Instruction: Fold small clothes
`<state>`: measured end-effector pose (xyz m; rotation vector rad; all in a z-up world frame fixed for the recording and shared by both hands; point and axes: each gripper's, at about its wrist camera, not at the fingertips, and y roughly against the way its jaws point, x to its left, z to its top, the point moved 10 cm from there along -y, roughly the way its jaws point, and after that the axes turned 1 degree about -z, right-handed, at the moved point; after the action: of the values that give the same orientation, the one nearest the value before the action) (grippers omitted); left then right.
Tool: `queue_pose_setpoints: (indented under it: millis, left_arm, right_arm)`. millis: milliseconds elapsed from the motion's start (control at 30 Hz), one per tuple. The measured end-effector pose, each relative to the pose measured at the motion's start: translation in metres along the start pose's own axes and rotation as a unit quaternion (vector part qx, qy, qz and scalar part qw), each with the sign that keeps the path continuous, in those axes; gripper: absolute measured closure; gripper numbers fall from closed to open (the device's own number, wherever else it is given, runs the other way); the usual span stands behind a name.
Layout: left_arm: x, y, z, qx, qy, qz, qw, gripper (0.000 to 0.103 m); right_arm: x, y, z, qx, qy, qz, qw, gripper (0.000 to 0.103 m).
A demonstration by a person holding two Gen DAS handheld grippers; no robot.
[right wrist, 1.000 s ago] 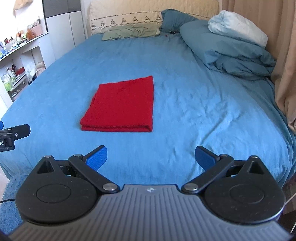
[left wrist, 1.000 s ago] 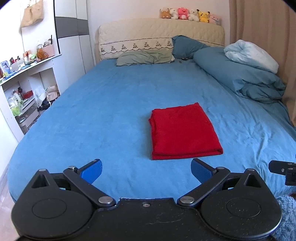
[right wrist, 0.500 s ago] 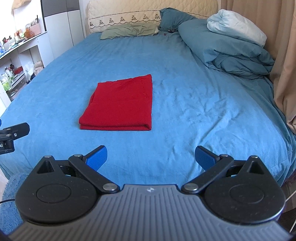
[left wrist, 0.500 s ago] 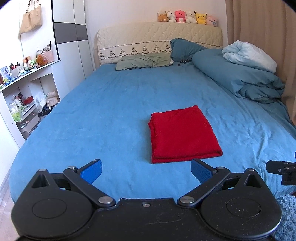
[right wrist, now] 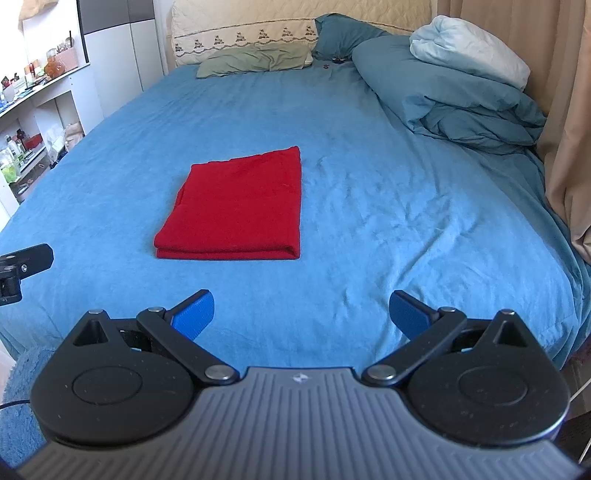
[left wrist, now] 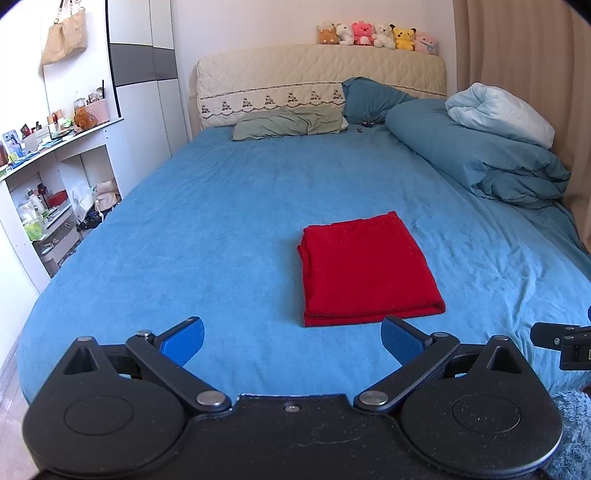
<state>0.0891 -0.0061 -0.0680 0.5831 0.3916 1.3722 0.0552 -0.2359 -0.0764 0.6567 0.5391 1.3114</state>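
A red garment (left wrist: 365, 266) lies folded into a flat rectangle on the blue bed sheet (left wrist: 221, 229). It also shows in the right wrist view (right wrist: 240, 206), left of centre. My left gripper (left wrist: 291, 341) is open and empty, held above the bed's near edge, short of the garment. My right gripper (right wrist: 301, 315) is open and empty, also back from the garment near the foot of the bed. Each gripper's edge shows in the other's view.
A rolled blue duvet (left wrist: 476, 155) with a pale pillow lies along the right side by the curtain (left wrist: 535, 74). Pillows (left wrist: 288, 123) and a headboard with plush toys (left wrist: 373, 35) are at the far end. Cluttered white shelves (left wrist: 48, 192) stand on the left. A fluffy blue rug (right wrist: 18, 406) lies below.
Both grippers have pulled back and risen slightly from the bed; the garment looks a little farther away and has not moved. Both stay open.
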Motion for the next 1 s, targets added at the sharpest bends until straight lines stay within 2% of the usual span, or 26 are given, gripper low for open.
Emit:
queue_pose_setpoints:
  millis: [1000]
  left_arm:
    - [-0.0015, 0.0047, 0.0033, -0.006, 0.004, 0.006, 1.0000, 0.000]
  right_arm:
    - [0.0062, 0.0006, -0.0008, -0.001, 0.003, -0.003, 1.000, 0.000]
